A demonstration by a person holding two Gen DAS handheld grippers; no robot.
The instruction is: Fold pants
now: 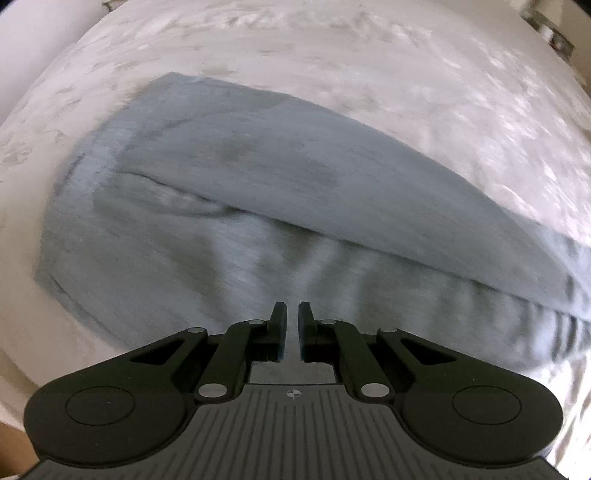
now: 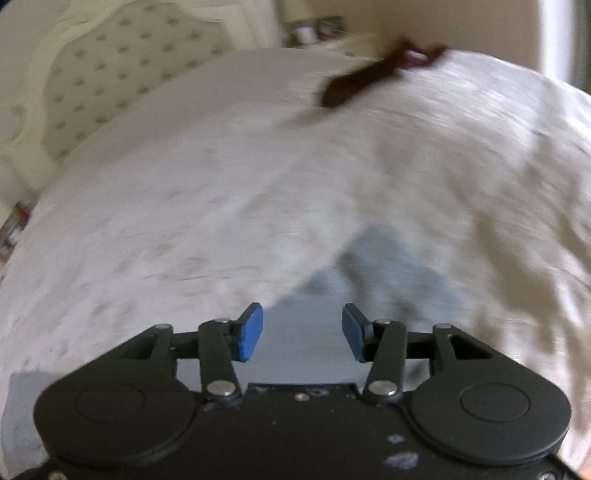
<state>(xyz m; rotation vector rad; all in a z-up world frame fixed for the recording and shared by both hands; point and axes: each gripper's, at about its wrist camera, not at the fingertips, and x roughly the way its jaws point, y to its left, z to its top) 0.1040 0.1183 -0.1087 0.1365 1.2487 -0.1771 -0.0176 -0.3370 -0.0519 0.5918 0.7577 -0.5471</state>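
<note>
Grey-blue pants (image 1: pixel 258 177) lie on a white bedspread (image 1: pixel 369 55), one layer folded over another, with a long fold edge running from the left down to the right. The picture is blurred. My left gripper (image 1: pixel 292 308) hovers over the near part of the pants, its jaws shut, and I see no cloth pinched between them. In the right wrist view my right gripper (image 2: pixel 303 314) stands open above an end of the pants (image 2: pixel 388 266). Its blue pads (image 2: pixel 251 332) have nothing between them.
The white patterned bedspread (image 2: pixel 184 221) fills both views. A dark brown garment (image 2: pixel 354 85) lies at the bed's far side. A tufted headboard (image 2: pixel 110 55) stands at the upper left, with small items on a stand (image 2: pixel 314 31) behind.
</note>
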